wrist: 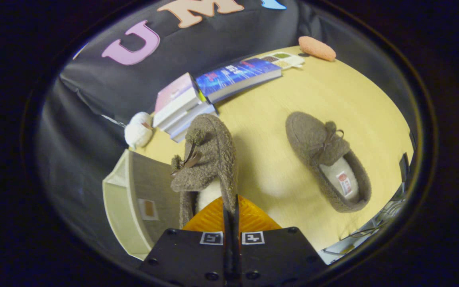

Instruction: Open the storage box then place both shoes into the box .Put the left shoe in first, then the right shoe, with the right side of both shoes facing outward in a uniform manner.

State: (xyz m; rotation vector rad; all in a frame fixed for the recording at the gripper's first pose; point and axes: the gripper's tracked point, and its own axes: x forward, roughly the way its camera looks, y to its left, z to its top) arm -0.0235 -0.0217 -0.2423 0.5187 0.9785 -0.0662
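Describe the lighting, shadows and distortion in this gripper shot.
Gripper view: warm, fairly even light on the table; a soft shadow falls beside the held shoe, which the hand-held gripper pinches at its rim. Fisheye bends the table's edge and the books. The second shoe looks sharp; the storage box sits dimmer.

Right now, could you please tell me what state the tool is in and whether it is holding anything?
Tool: closed, its two orange fingers pinching the heel rim of the brown slipper, held over the open storage box.
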